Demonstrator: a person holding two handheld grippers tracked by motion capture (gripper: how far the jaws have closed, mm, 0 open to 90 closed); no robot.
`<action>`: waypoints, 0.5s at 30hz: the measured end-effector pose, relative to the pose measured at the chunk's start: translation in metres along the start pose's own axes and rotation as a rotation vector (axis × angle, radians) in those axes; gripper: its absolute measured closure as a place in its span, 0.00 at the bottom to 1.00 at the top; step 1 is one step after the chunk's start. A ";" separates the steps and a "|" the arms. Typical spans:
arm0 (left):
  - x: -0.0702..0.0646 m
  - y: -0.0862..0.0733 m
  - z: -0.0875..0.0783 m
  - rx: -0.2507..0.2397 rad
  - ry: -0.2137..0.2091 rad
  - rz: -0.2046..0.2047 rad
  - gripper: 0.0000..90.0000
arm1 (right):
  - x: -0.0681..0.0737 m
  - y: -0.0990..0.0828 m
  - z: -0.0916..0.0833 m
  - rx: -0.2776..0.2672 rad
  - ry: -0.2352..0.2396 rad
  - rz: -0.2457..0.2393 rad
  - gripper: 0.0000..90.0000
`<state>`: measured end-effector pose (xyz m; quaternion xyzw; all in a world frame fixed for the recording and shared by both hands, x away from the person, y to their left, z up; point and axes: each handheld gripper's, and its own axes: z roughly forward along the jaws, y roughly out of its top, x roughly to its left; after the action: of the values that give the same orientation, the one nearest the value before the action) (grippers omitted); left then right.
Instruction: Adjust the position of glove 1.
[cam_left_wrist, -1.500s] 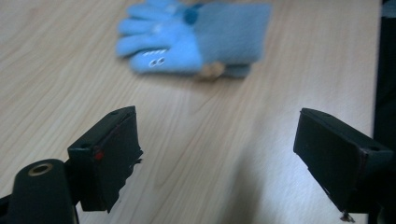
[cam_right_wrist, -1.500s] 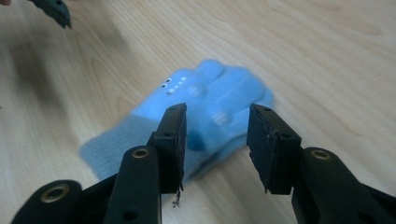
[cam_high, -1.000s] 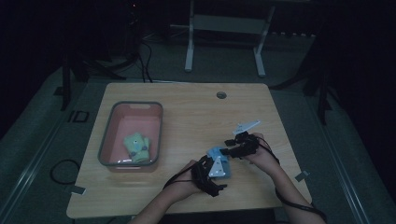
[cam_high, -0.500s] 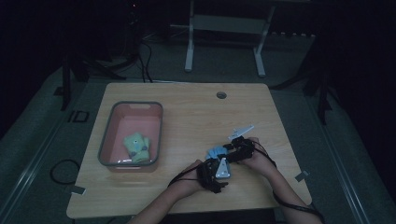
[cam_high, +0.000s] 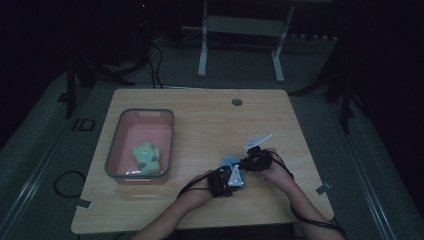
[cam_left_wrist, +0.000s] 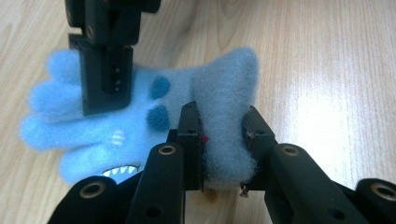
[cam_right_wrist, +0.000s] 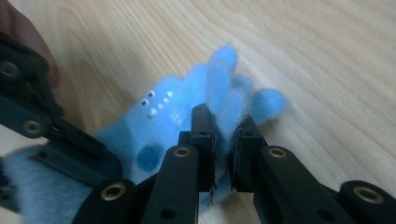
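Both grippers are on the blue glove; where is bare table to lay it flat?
Bare wood lies between the pink bin and the cable hole, across the table's far half. Crowded: the near right, where the left gripper and right gripper clamp the blue glove.

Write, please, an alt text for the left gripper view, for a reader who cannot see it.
The left gripper pinches a fold of a fluffy light blue sock with toes, dark blue spots and a toothy mouth. The sock lies on a wooden table, and the right gripper's black jaws come down on its toe end.
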<state>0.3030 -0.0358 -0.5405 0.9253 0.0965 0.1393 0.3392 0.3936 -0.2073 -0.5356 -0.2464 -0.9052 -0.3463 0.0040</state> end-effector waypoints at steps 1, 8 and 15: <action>0.000 0.001 -0.002 -0.002 -0.004 -0.006 0.84 | 0.001 0.002 -0.002 -0.008 0.003 -0.001 0.92; 0.006 0.008 -0.023 0.000 0.026 0.008 0.84 | 0.008 0.020 -0.016 -0.062 0.019 -0.006 0.92; 0.014 0.013 -0.045 0.010 0.041 0.020 0.84 | 0.016 0.039 -0.025 -0.086 0.011 -0.025 0.92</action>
<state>0.3023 -0.0146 -0.4962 0.9249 0.0950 0.1611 0.3309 0.3926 -0.1907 -0.4894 -0.2332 -0.8925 -0.3861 -0.0059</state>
